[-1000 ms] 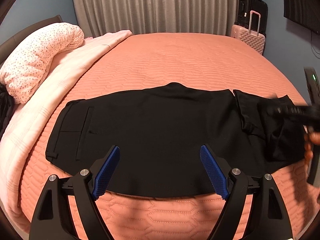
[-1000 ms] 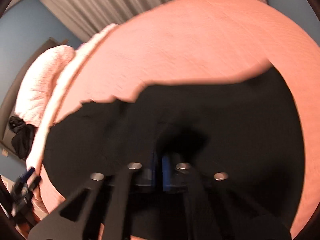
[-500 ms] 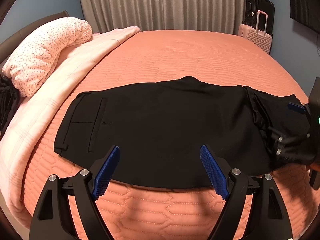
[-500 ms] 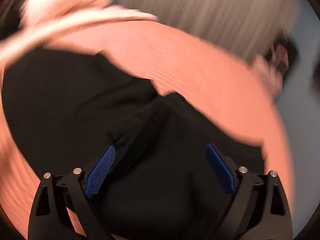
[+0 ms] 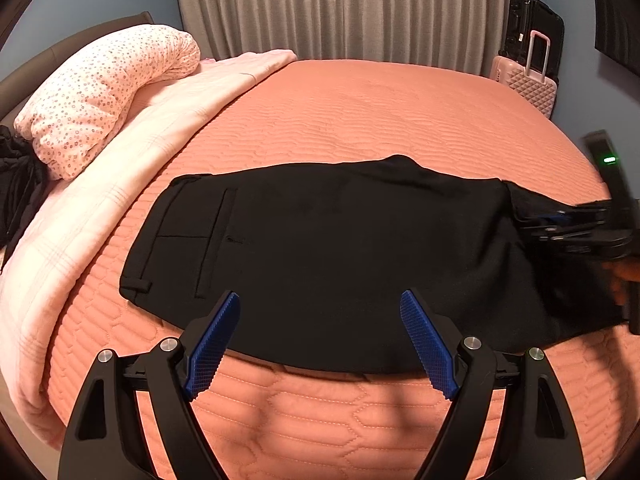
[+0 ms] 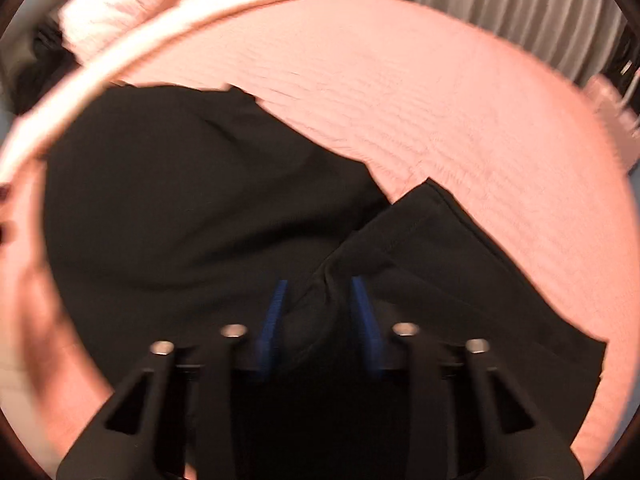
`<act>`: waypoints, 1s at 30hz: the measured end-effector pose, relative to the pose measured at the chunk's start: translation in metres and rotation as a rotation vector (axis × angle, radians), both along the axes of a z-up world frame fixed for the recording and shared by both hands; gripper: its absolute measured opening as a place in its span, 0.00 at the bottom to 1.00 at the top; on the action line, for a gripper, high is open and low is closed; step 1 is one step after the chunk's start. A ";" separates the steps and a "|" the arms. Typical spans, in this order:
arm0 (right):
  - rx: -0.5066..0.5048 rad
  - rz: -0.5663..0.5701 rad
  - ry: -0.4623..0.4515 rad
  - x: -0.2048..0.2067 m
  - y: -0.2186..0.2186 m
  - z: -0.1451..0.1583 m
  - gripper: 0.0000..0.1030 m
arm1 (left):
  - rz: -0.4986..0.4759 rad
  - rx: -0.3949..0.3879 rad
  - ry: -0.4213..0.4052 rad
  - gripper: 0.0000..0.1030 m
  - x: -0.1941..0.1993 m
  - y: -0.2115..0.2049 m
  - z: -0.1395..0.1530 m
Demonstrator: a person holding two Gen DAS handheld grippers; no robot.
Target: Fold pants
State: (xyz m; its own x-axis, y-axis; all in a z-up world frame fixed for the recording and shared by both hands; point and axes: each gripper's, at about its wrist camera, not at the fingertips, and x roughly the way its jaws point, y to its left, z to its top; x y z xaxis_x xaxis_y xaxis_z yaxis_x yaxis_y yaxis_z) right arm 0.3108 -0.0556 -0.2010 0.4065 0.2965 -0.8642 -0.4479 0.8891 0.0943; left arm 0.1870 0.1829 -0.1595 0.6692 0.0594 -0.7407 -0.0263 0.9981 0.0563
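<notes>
On the bed (image 5: 360, 112), my left gripper (image 5: 320, 344) gapes over the pants (image 5: 320, 248); my right gripper (image 6: 320, 312) has just been closing, pinching a fold.

An orange quilted bed (image 5: 360, 120) carries black pants (image 5: 320, 248), a pink blanket (image 5: 120, 168) and a dotted pillow (image 5: 100, 92).

Warm indoor light, left view sharp, right view motion-blurred, fisheye bending and dark vignette at edges
</notes>
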 end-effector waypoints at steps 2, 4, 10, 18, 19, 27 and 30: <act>0.036 0.057 0.051 -0.017 -0.011 0.010 0.26 | 0.005 -0.002 0.003 0.78 0.000 0.004 -0.002; 0.047 0.124 0.094 -0.037 -0.009 0.013 0.26 | 0.013 -0.008 0.014 0.78 0.001 0.006 -0.005; 0.075 0.078 0.011 -0.042 -0.015 0.006 0.63 | 0.037 -0.014 0.042 0.78 0.004 0.003 -0.012; -0.010 0.358 -0.088 -0.035 -0.057 0.045 0.70 | 0.000 0.026 0.016 0.78 0.012 -0.018 -0.007; -0.018 0.442 -0.037 -0.021 -0.055 0.036 0.64 | 0.002 0.026 0.016 0.78 0.012 -0.021 -0.007; -0.080 0.872 0.131 0.017 0.019 -0.002 0.47 | -0.060 0.006 0.047 0.78 0.016 -0.062 -0.009; -0.091 0.961 0.131 0.013 0.021 -0.006 0.22 | -0.134 -0.015 0.073 0.78 0.027 -0.085 -0.008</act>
